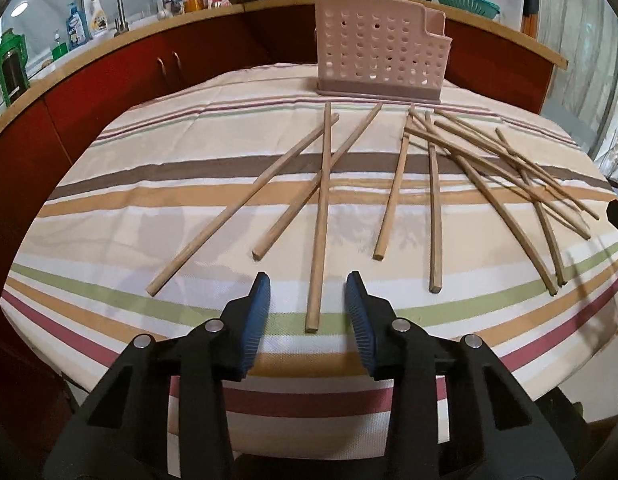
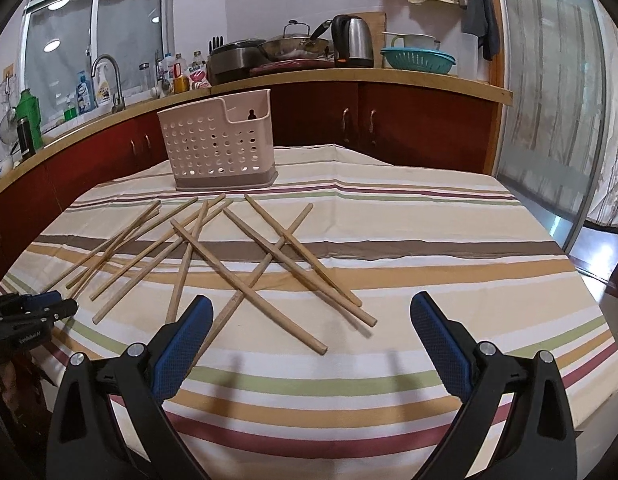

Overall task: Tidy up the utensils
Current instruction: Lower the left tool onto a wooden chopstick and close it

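Ten or so: wooden chopsticks are lying loose and crossed on the striped bench, ahead of both grippers.
Holder: pink perforated utensil holder is standing upright at the far side of the bench, beyond the sticks, with nothing visible inside it.
Left gripper: left gripper is pointing down at the bench, jaws part-way apart and straddling the near end of one chopstick; the blue pads are not pressing on it, so nothing is being held.
Right gripper: right gripper is standing wide apart and empty, with the ends of a few crossed sticks lying just ahead of it and one running under its left finger.
Step in hand: likely the left side is lining up to pinch that single stick.
Risk, slip: the grip is falling near the very end of the stick, so the long free part may droop or swing when lifted.
Risk, disturbance: that stick is crossing two neighbours further ahead, so lifting it may drag or roll them.
Risk, insertion: a tilted stick may catch the holder rim instead of dropping in.
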{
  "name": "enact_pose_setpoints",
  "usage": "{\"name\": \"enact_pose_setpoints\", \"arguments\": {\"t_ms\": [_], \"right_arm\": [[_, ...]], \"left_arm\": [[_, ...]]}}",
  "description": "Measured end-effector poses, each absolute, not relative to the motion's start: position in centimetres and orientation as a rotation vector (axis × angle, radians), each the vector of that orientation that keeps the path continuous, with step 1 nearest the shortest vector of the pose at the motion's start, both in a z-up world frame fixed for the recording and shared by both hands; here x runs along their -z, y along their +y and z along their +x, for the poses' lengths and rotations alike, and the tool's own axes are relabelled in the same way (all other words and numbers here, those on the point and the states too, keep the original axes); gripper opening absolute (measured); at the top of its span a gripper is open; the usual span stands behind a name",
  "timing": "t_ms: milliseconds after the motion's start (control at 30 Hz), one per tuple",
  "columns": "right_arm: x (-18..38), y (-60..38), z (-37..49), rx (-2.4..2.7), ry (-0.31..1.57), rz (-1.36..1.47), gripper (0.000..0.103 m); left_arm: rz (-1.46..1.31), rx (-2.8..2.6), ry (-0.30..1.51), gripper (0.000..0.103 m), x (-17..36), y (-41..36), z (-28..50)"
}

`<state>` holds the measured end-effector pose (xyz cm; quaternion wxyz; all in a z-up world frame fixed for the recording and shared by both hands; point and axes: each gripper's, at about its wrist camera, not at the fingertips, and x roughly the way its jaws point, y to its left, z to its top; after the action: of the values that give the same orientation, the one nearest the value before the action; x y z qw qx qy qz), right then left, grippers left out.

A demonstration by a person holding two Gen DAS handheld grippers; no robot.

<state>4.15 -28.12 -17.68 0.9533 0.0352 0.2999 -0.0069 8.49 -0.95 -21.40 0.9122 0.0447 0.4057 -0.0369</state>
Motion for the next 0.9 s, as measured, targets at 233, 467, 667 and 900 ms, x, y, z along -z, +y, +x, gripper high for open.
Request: {"name": "enact_pose_setpoints", "arguments": {"t_ms": [233,467,667,900], "right_arm": [[18.0,-28.7,4.3,0.021,0.614,0.086,0.096],[17.9,-28.7,4.4,0.021,0.610,0.091,0.096],[18.3,-28.8,4.6,0.024,0.621,0.081,0.096],[19.2,-29.9,4.6,0.008,0.635,0.061,0.084]], "left_arm": [[0.059,0.114,0.832,0.037,21.6,-0.1,8.3],[0.085,0.115,0.808,0.024,21.7,-0.6,8.1],[0.082,0.136,0.796,0.007,21.7,-0.7,8.1],[0.115,0.137,0.785,0.006,21.7,-0.8,7.9]]}}
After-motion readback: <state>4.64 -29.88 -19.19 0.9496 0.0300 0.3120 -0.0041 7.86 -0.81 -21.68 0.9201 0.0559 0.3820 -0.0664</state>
